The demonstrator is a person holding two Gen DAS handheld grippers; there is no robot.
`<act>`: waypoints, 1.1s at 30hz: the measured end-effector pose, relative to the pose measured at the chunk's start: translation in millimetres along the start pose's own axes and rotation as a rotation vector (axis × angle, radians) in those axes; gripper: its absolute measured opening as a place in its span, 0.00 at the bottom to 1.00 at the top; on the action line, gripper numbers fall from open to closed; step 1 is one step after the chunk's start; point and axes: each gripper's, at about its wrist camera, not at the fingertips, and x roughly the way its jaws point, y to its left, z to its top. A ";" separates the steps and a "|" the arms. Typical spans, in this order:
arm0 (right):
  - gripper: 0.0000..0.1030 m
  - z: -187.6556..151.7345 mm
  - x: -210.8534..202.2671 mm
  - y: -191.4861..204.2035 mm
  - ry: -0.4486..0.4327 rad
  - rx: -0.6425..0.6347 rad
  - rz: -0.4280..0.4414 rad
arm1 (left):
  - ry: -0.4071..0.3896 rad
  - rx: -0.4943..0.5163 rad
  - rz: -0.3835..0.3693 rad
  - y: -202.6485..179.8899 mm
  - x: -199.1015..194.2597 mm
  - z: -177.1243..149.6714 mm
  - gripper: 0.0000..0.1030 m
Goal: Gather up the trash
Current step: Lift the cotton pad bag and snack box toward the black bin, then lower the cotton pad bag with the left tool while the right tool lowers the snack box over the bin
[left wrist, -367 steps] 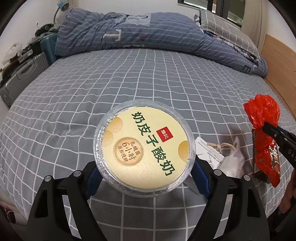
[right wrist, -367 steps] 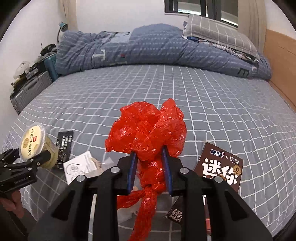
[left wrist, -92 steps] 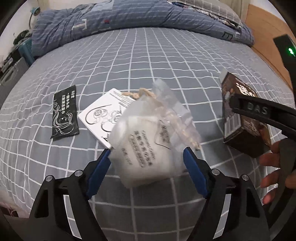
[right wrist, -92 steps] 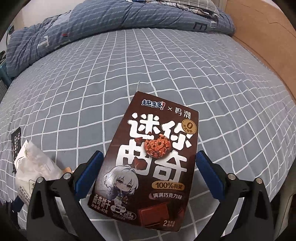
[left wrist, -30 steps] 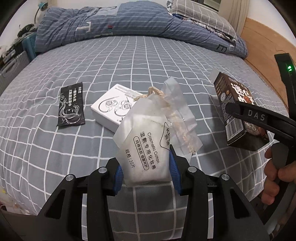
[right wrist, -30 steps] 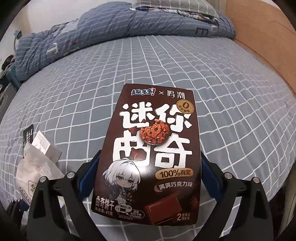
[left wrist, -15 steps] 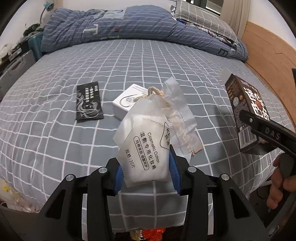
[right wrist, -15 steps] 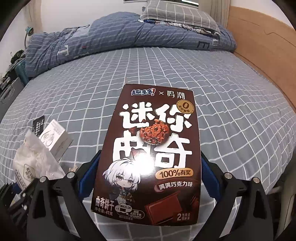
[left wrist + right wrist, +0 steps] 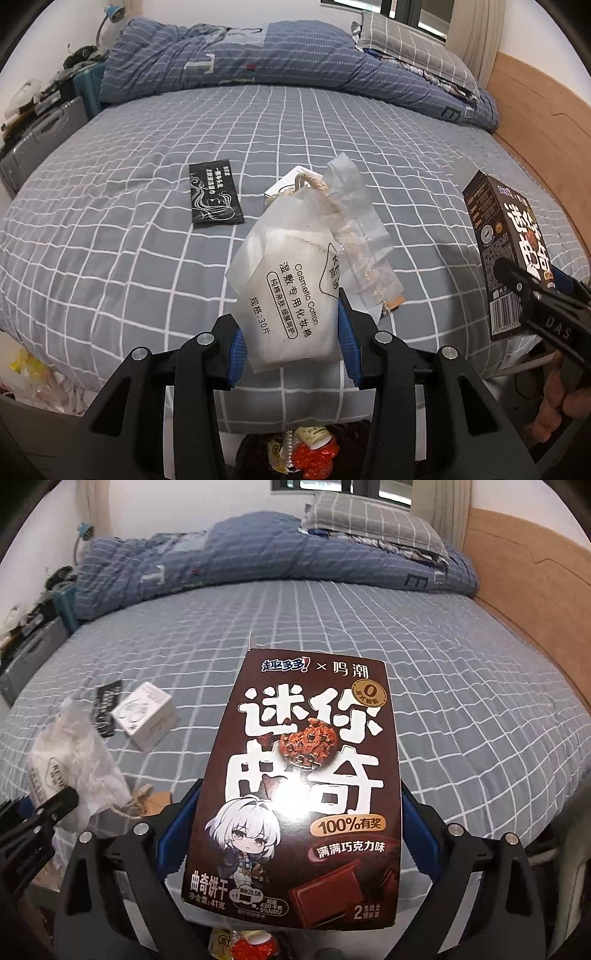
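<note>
While fingers [image 9: 347, 328] clamp cotton pouch [image 9: 291, 295], cookie box [image 9: 299, 786] clamped upright, lengthwise vertical.

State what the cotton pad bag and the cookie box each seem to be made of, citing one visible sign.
Cotton pad bag: thin frosted plastic film, seemingly; translucent, creased, white pads showing through. Cookie box: glossy printed cardboard, likely; flat faces, crisp edges, glare on its front.

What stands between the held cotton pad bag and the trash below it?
Nothing visible: the cotton pad bag hangs in the left gripper, and only open air separates it from the trash pile below.
</note>
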 end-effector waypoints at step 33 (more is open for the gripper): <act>0.87 -90.0 -79.8 27.3 -0.047 -0.036 0.040 | 0.033 -0.024 0.033 19.7 -52.7 -91.3 0.40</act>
